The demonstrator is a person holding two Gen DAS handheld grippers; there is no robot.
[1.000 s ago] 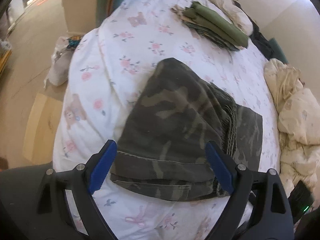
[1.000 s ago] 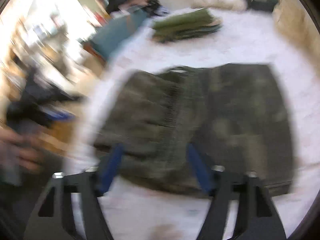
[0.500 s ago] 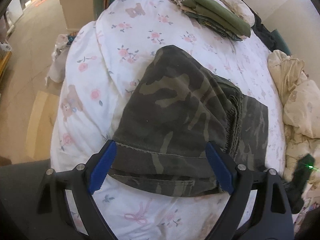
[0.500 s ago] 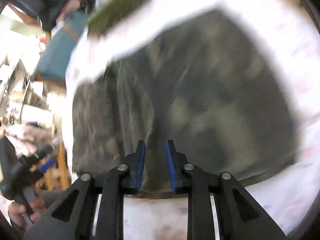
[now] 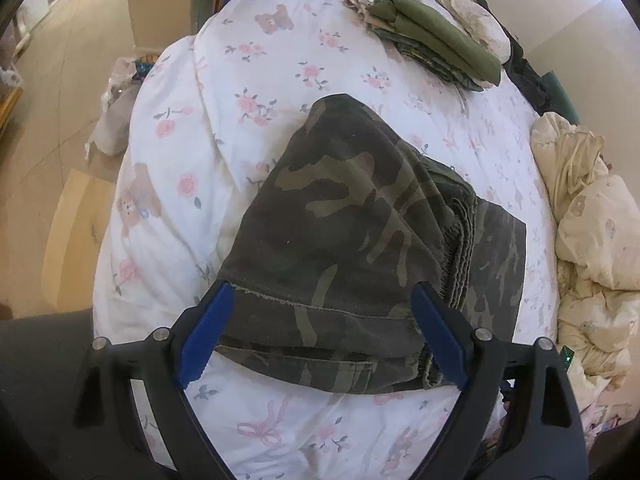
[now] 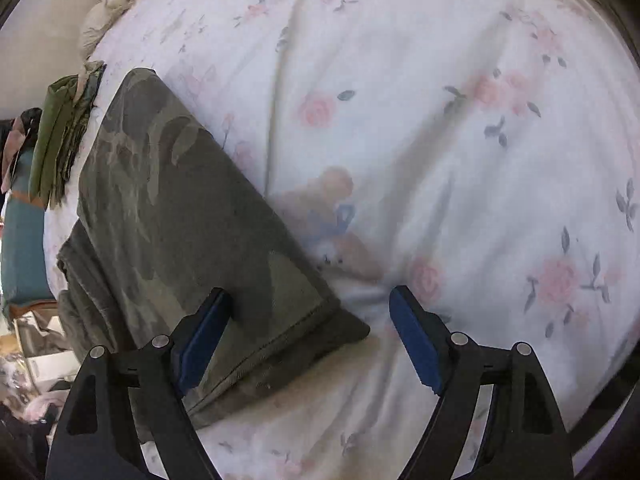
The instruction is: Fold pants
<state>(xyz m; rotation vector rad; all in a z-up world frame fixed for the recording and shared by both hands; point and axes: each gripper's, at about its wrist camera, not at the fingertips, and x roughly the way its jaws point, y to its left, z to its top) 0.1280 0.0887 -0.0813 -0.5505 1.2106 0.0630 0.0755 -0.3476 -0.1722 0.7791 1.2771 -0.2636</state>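
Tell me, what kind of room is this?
Probably a bedroom: a white bedspread printed with pink flowers and teddy bears covers a bed, a crumpled cream duvet lies beside it, and folded camouflage pants rest on top.

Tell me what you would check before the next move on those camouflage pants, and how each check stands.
1. Left gripper open over the hem: ok.
2. Right gripper open, holding nothing: ok.
3. Camouflage pants folded over and lying on the floral bedsheet: ok.
4. Edges lined up: not ok, a lower layer sticks out on one side.
5. Folded green stack lies apart from the pants: ok.
6. Layers underneath lying smooth: cannot tell.
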